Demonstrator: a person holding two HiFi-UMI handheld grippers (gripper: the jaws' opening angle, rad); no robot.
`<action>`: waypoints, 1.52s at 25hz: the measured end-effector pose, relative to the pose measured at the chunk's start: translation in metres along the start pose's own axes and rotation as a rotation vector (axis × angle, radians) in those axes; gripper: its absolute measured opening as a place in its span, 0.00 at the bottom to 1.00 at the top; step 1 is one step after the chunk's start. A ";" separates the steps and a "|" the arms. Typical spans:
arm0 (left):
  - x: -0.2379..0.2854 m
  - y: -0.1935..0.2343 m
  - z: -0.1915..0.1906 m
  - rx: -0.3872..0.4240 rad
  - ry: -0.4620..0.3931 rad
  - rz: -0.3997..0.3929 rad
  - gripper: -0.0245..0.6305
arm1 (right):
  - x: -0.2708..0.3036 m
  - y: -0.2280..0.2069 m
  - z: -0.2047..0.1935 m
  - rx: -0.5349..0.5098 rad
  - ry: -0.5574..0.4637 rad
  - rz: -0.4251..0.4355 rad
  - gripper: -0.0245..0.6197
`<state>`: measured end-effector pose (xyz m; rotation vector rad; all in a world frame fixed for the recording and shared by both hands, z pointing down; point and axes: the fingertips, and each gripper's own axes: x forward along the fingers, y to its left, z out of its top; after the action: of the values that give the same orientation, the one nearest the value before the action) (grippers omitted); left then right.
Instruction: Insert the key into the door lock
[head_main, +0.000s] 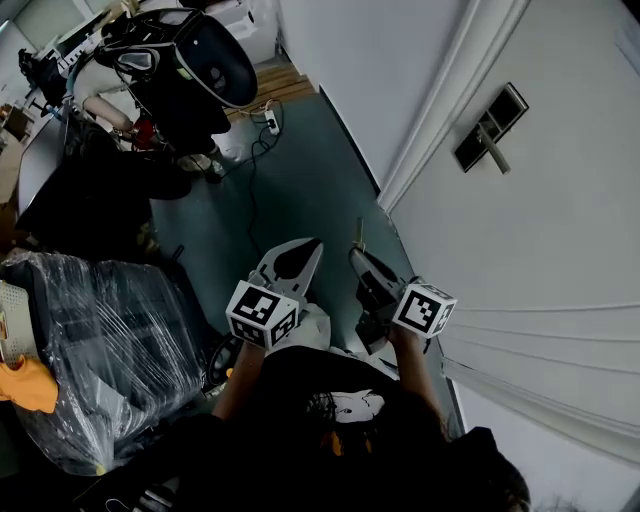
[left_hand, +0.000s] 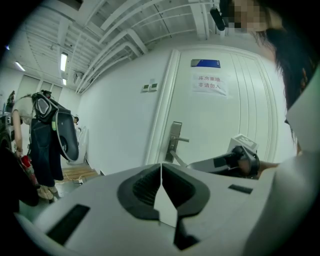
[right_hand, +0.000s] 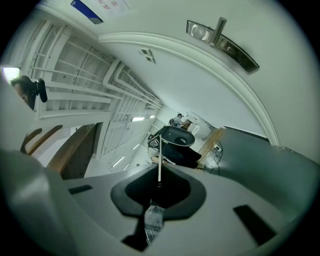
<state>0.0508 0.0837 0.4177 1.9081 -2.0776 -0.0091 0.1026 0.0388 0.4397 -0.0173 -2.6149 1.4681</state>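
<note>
The white door (head_main: 540, 230) carries a dark lock plate with a lever handle (head_main: 490, 128), far above and to the right of both grippers in the head view. The same lock plate (left_hand: 174, 141) shows in the left gripper view, and the lock plate (right_hand: 222, 41) shows at the top of the right gripper view. My right gripper (head_main: 357, 255) is shut on a thin key (right_hand: 159, 167), whose blade sticks out past the jaws, well short of the lock. The left gripper (head_main: 313, 248) is beside it, shut with nothing in it (left_hand: 161, 167).
A plastic-wrapped bundle (head_main: 100, 340) lies at the left. Dark gear hangs on a stand (head_main: 170, 70) at the back, with a power strip and cables (head_main: 268, 120) on the floor. A paper notice (left_hand: 210, 82) and a blue sign (left_hand: 205, 63) are on the door.
</note>
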 end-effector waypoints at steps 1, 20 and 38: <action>0.002 0.009 0.004 -0.001 -0.004 0.000 0.06 | 0.009 0.000 0.003 -0.001 0.004 -0.003 0.07; 0.010 0.135 0.034 0.004 -0.034 -0.008 0.06 | 0.130 0.000 0.023 -0.058 0.040 -0.071 0.07; 0.066 0.160 0.040 -0.022 0.007 -0.035 0.06 | 0.166 -0.032 0.071 0.008 0.031 -0.074 0.07</action>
<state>-0.1176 0.0284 0.4299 1.9287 -2.0308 -0.0335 -0.0693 -0.0248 0.4507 0.0562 -2.5566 1.4418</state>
